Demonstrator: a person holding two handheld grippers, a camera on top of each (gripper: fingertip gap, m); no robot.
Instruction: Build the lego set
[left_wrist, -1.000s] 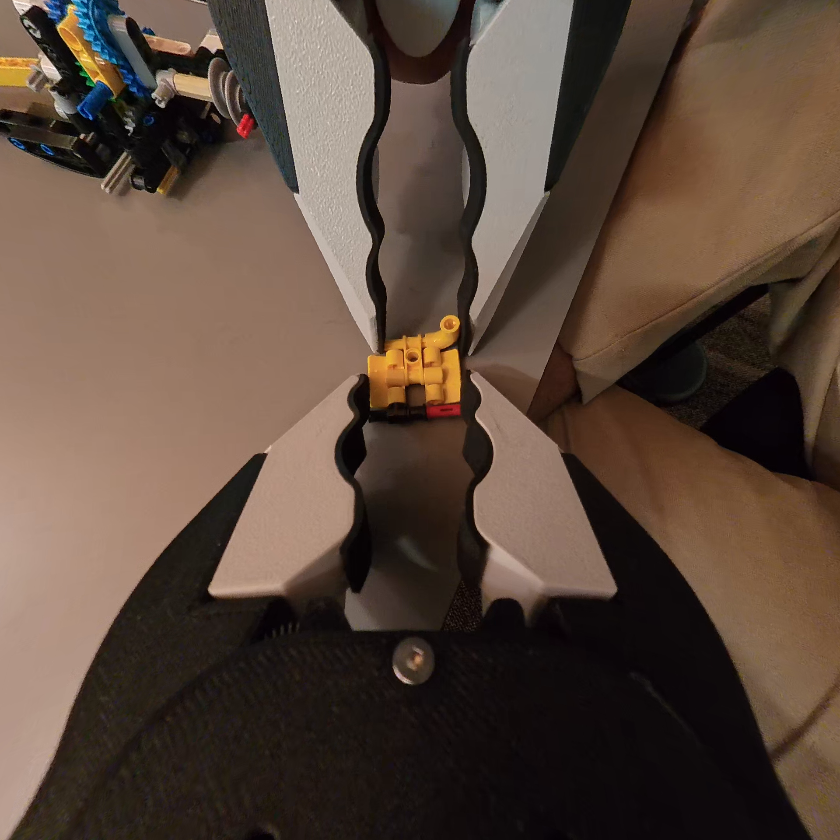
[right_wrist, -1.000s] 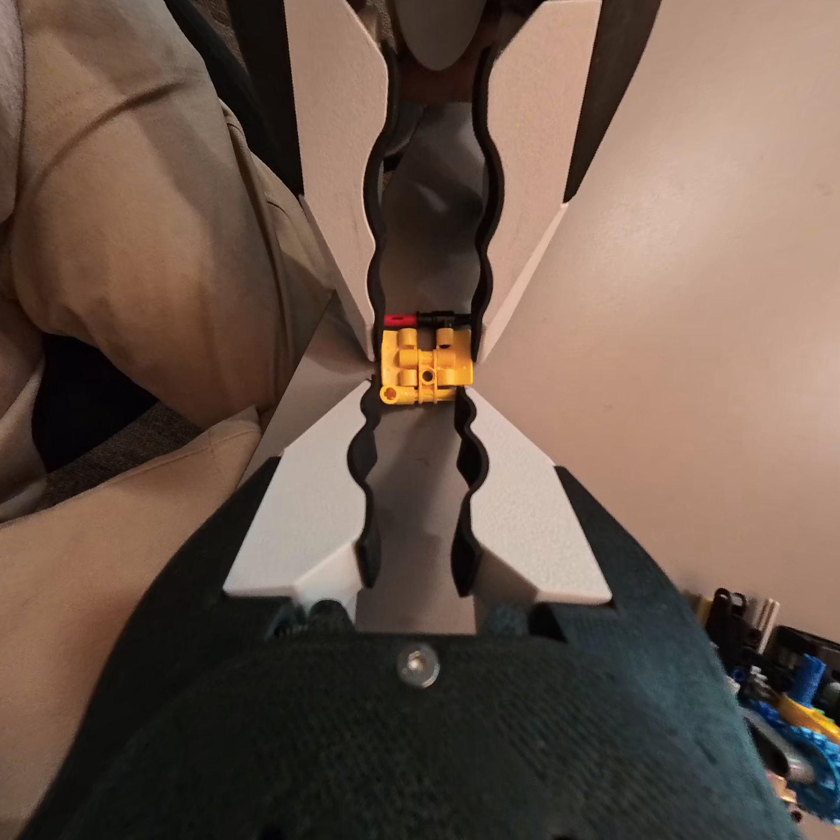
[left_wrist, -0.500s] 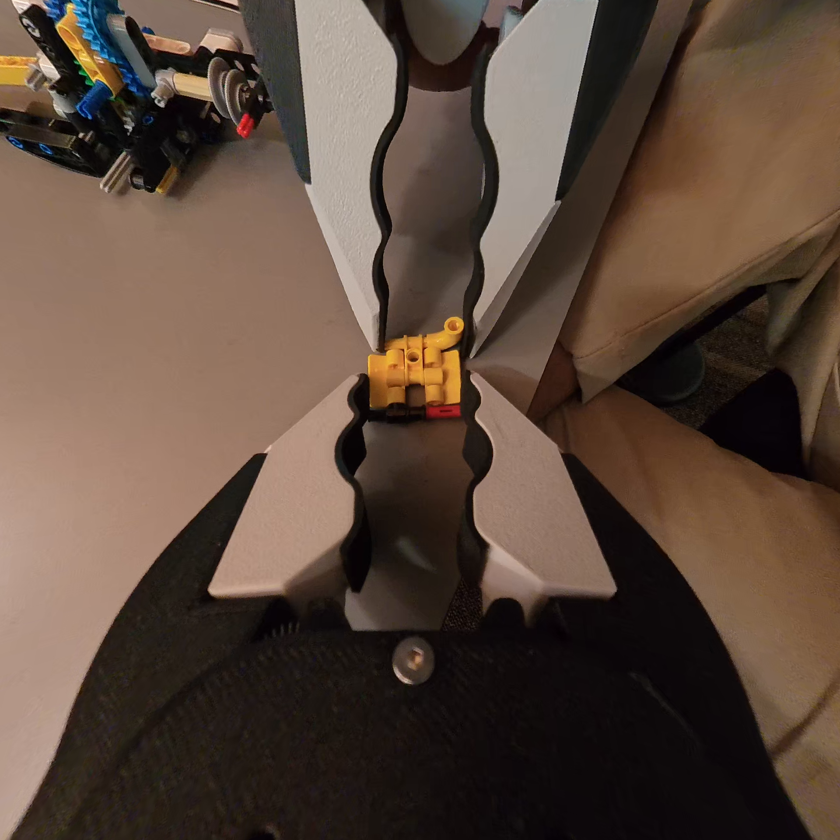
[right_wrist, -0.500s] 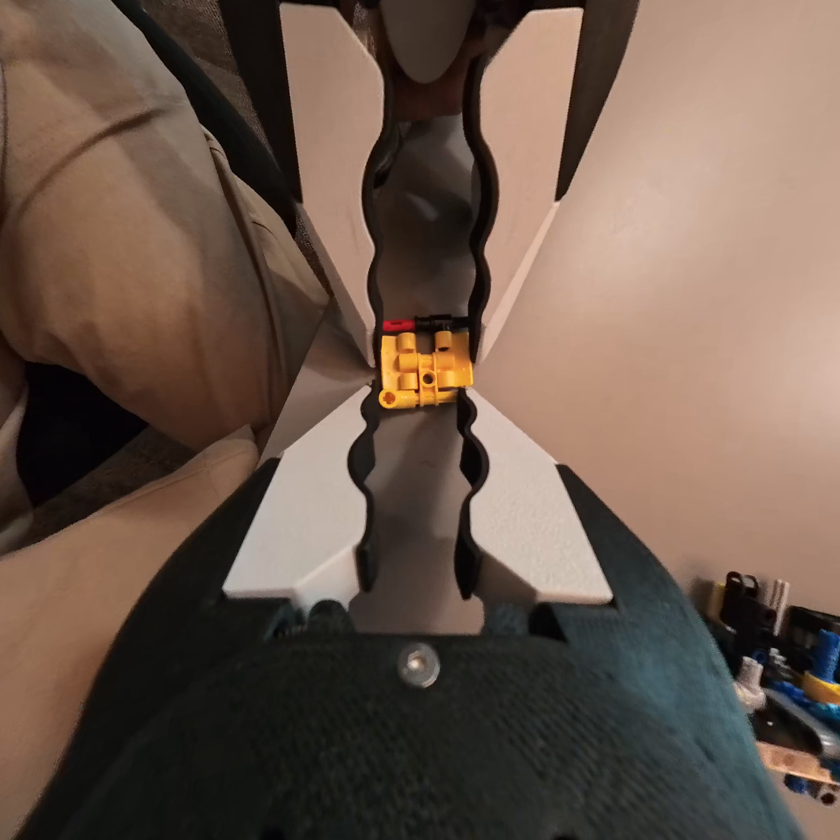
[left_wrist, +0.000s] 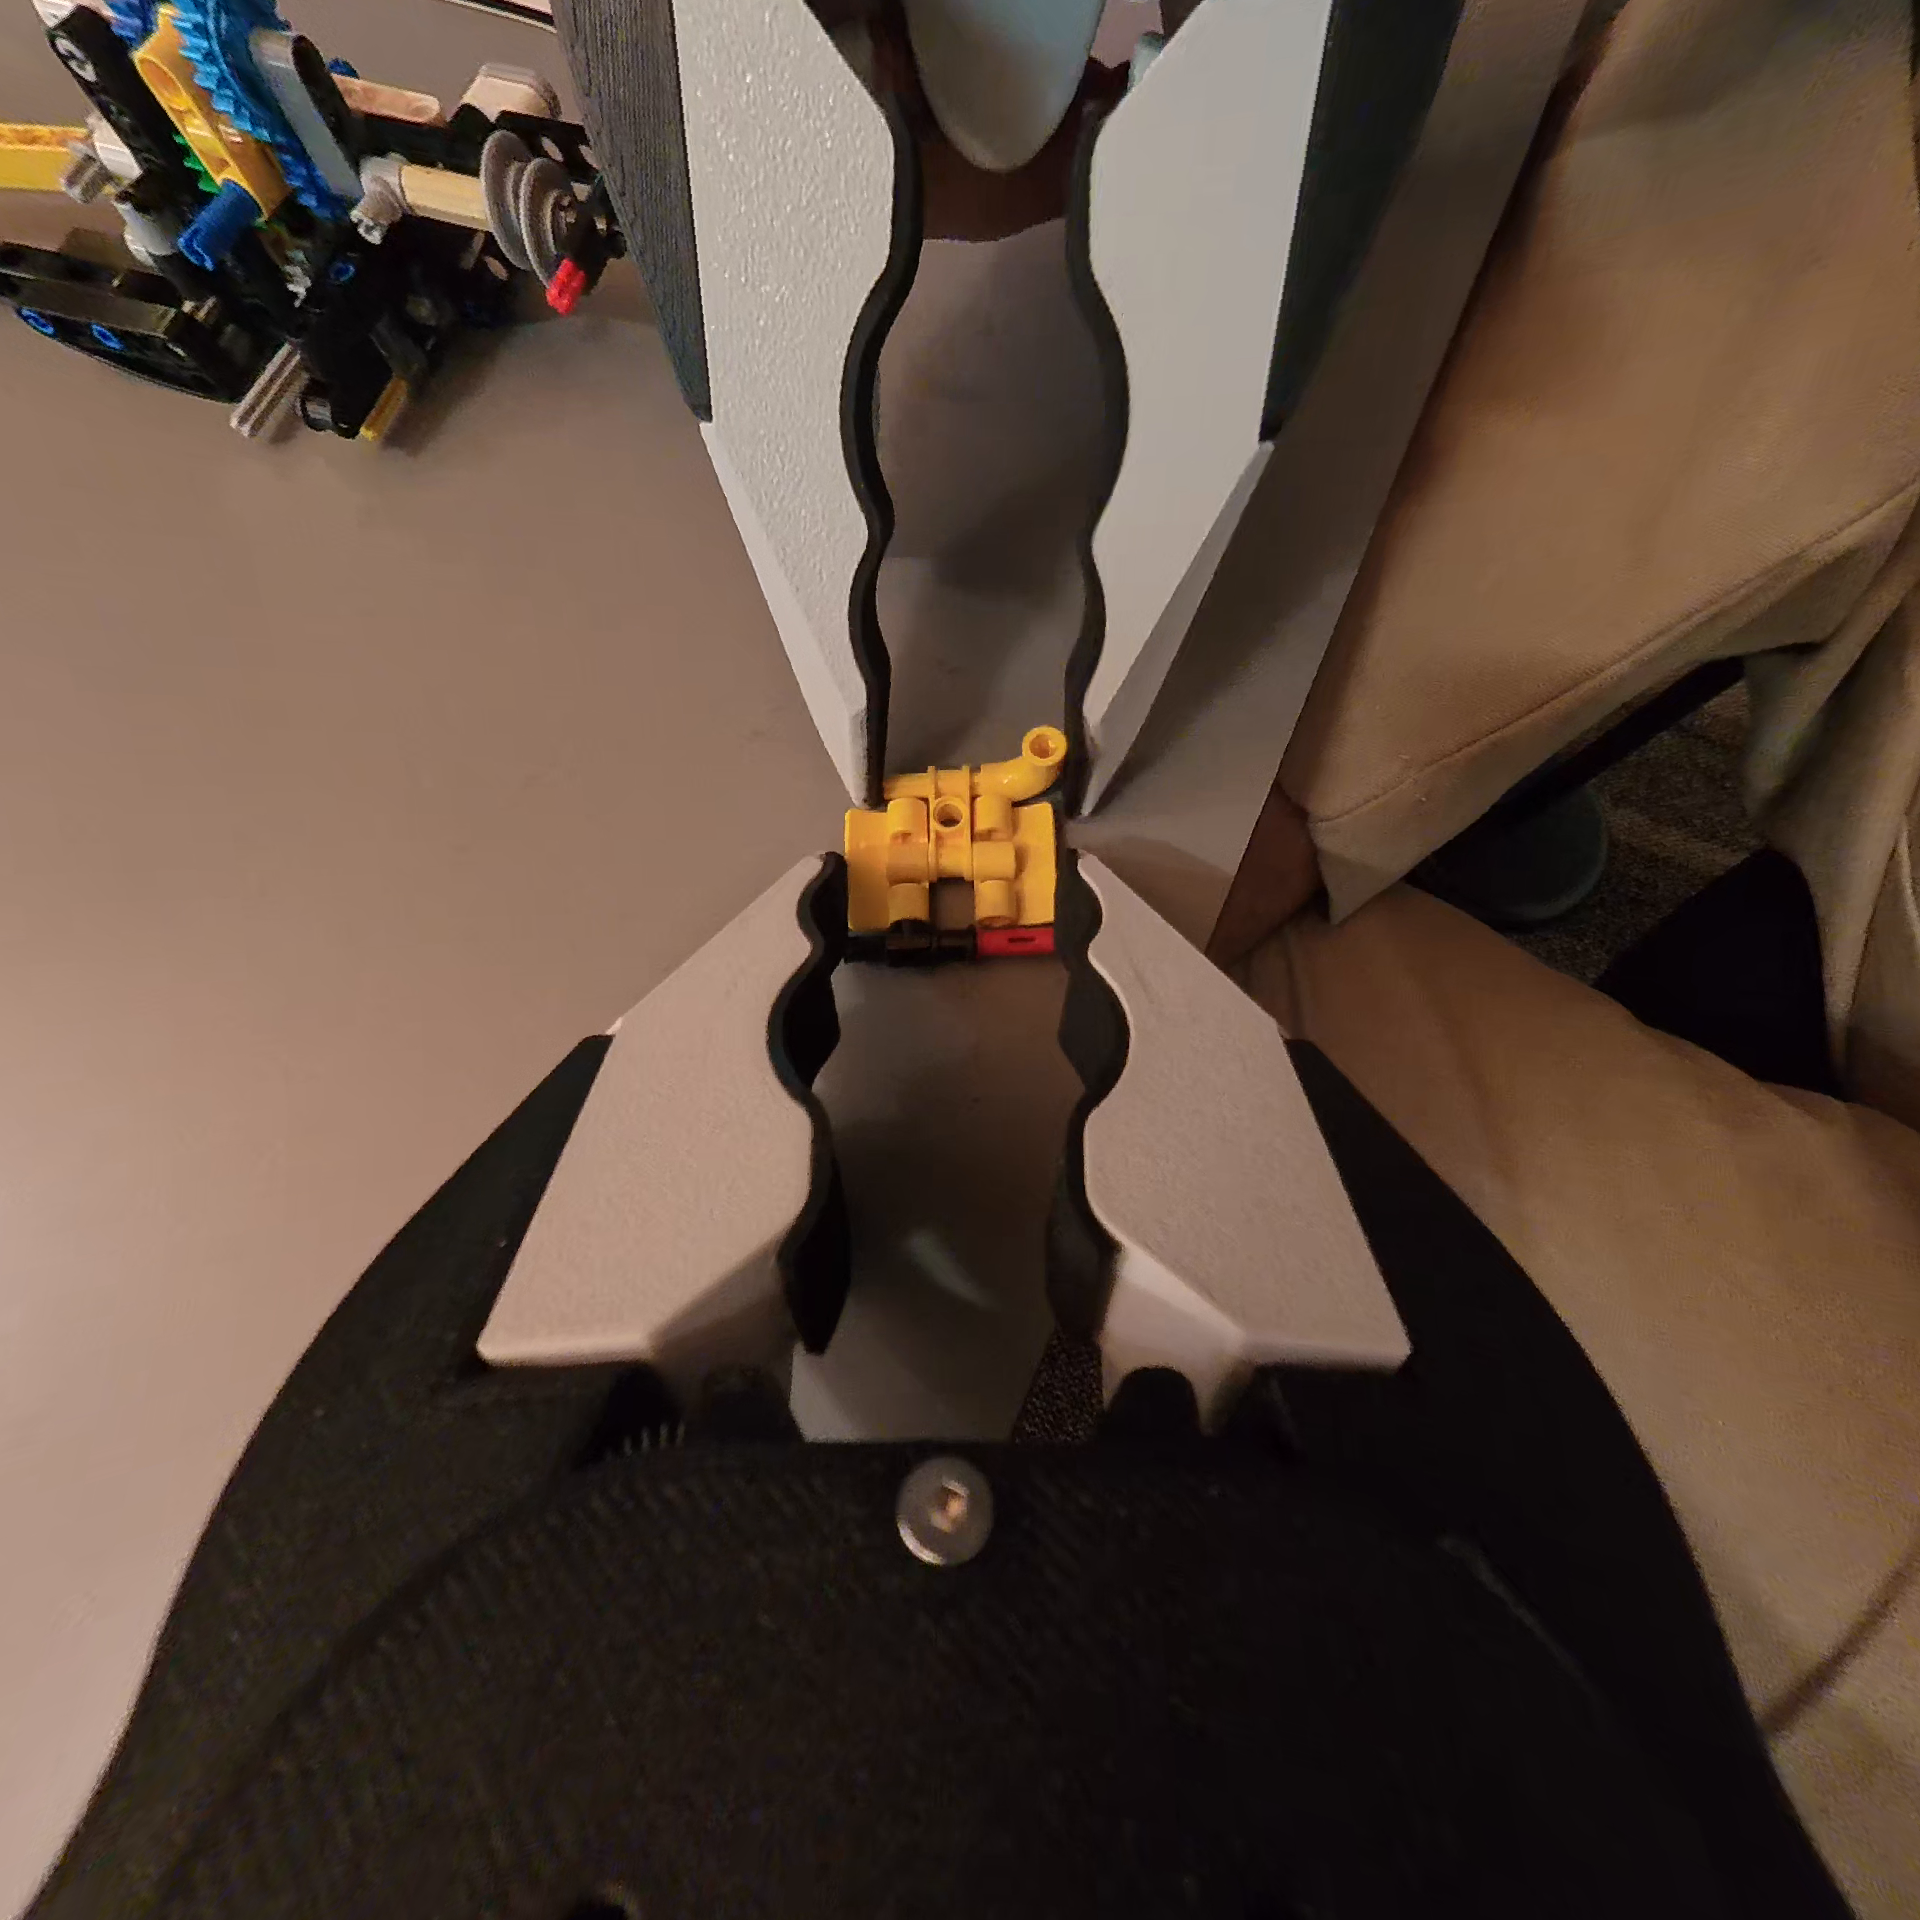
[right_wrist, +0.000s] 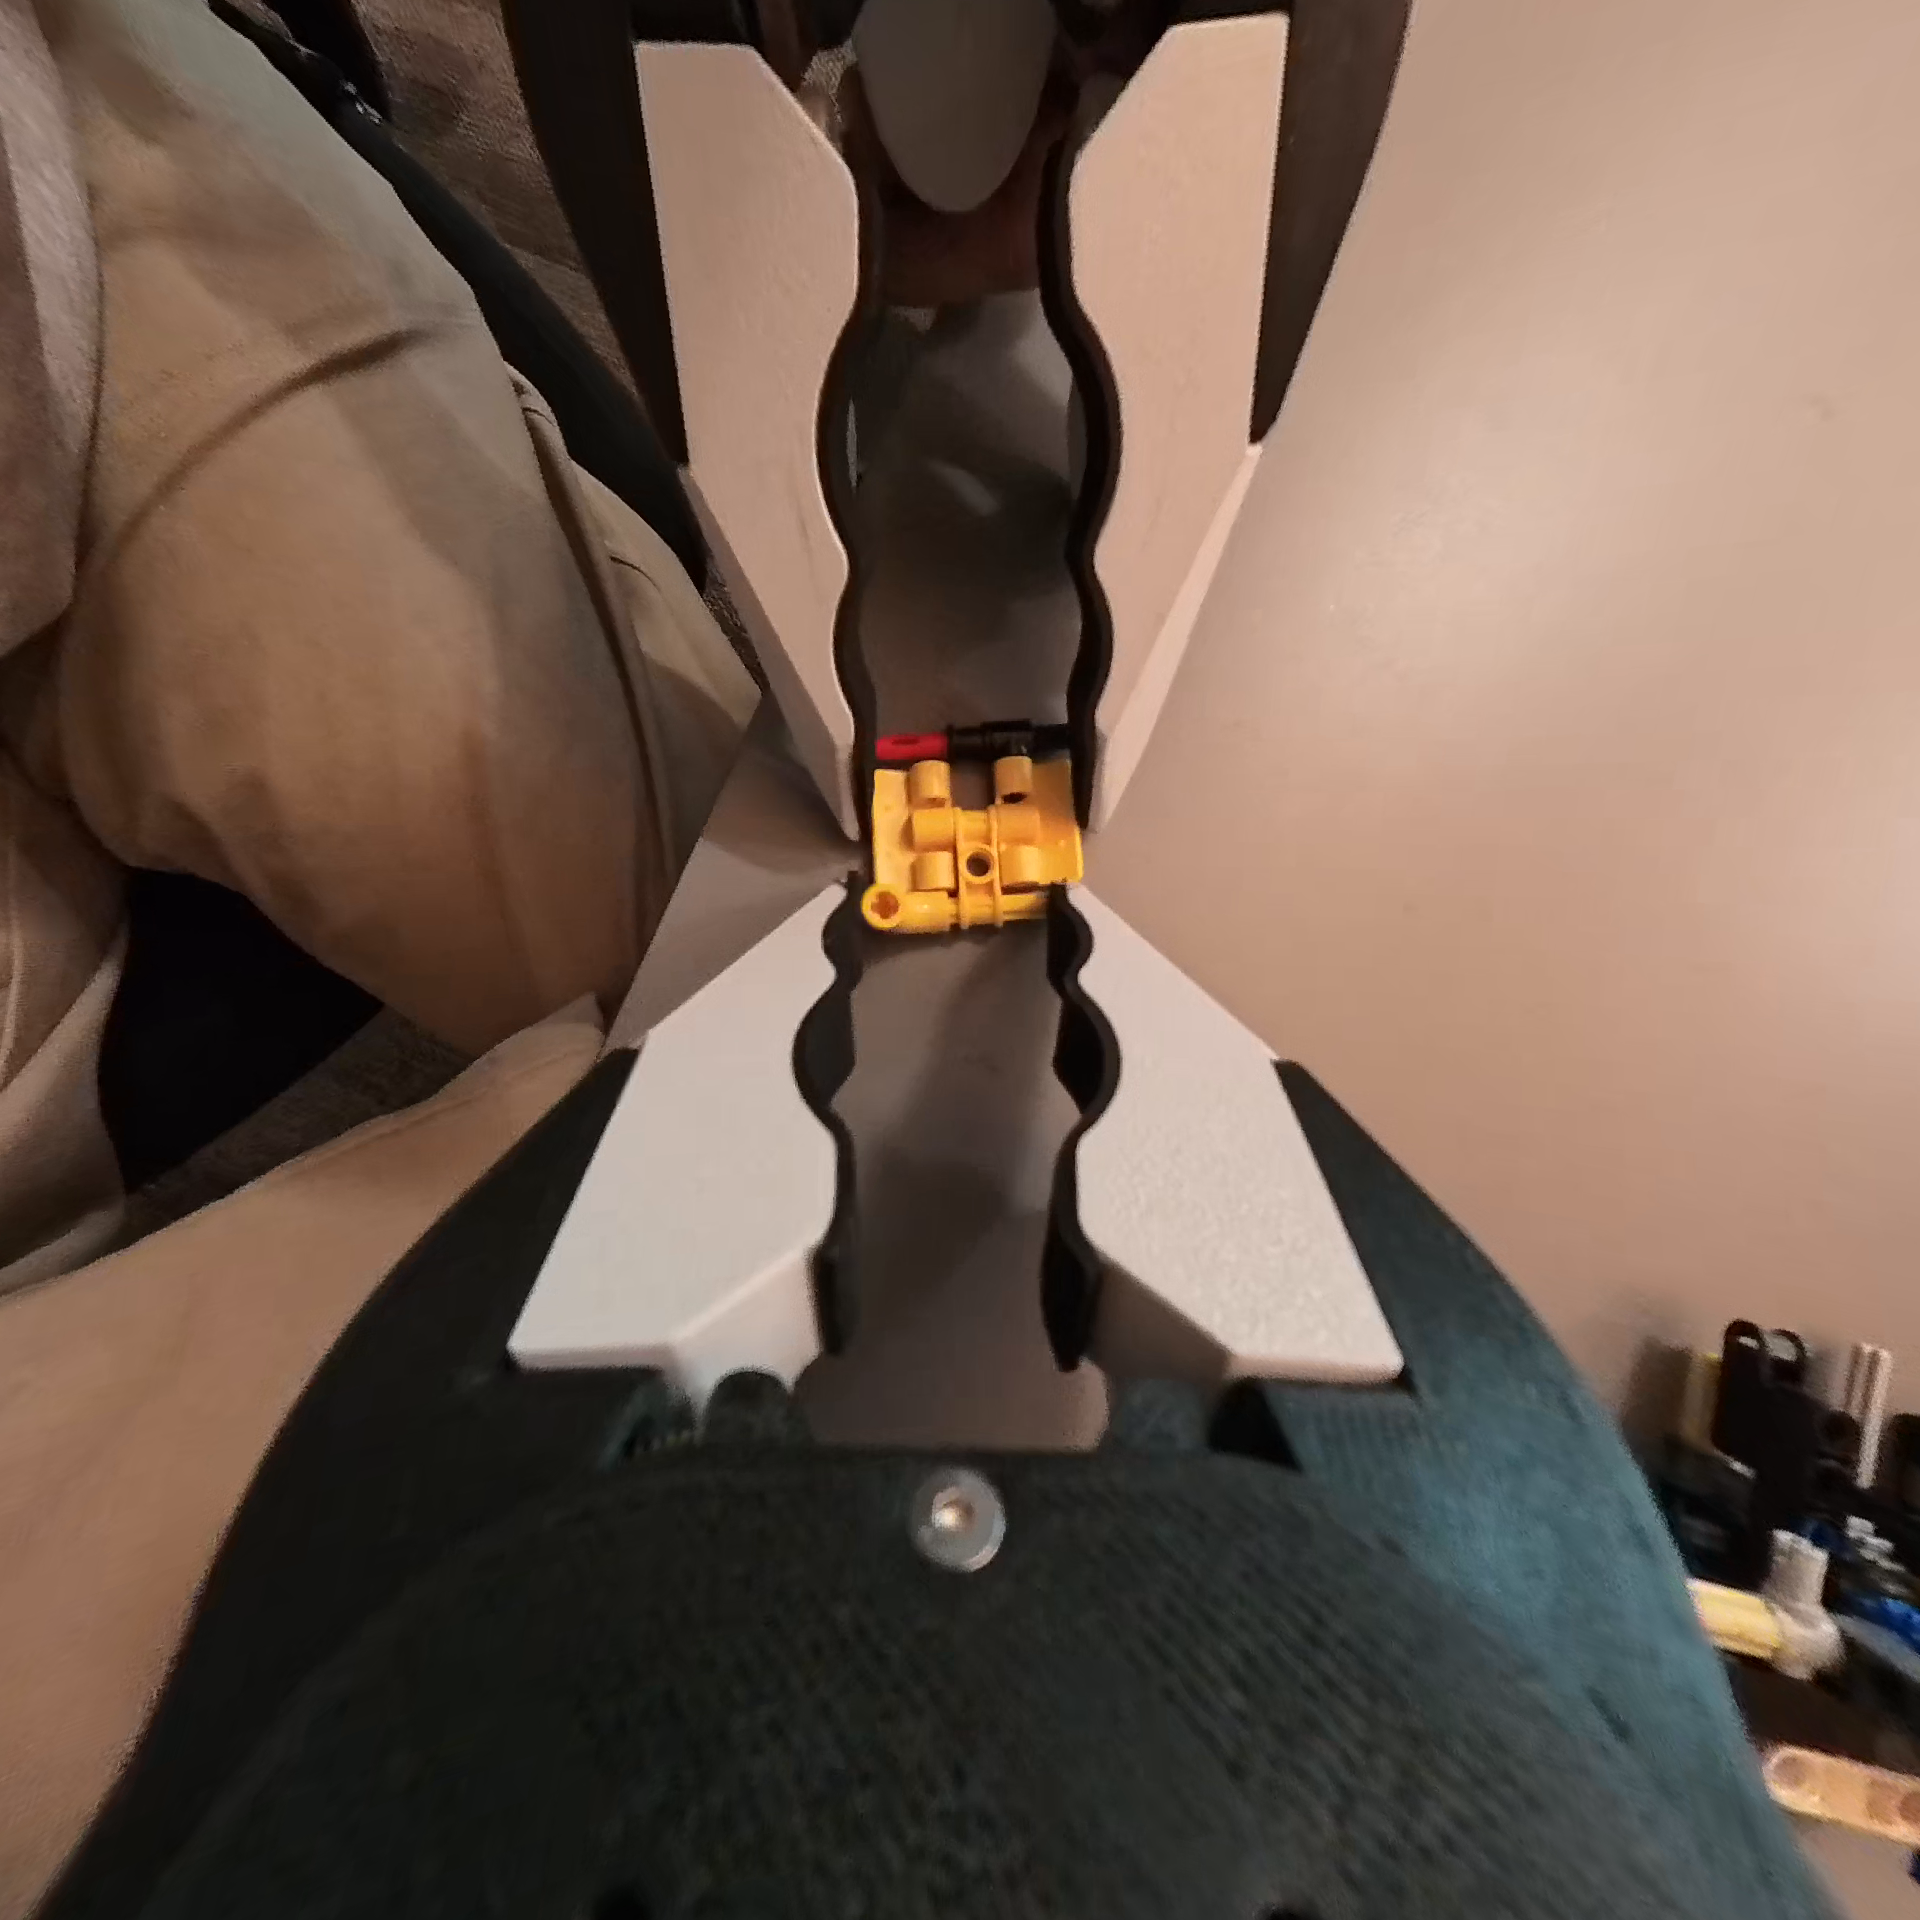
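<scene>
A small yellow lego assembly (left_wrist: 951, 857) with a black pin and a red pin on one side is held in the air between both grippers, which meet tip to tip. My left gripper (left_wrist: 951, 899) is shut on its pin end. My right gripper (left_wrist: 977, 774) comes from the opposite side and is shut on its other end, by the curved yellow piece. In the right wrist view the assembly (right_wrist: 971, 842) sits between my right gripper (right_wrist: 956, 914) and the left gripper (right_wrist: 977, 774). The larger lego model (left_wrist: 291, 208) stands on the table.
The grey table (left_wrist: 312, 831) lies to the left in the left wrist view. A person's beige clothing (left_wrist: 1558, 520) is close on the right. In the right wrist view the model (right_wrist: 1818, 1507) and loose parts are at the lower right, the clothing (right_wrist: 260, 623) at the left. Left and right tips are no more than a few centimetres apart. The larger lego model (left_wrist: 291, 208) is about equally far from each gripper, around 15 cm.
Both grippers stay shut on the yellow assembly. The right gripper has turned a little, so the model shifts in both views. The hold looks the same.
</scene>
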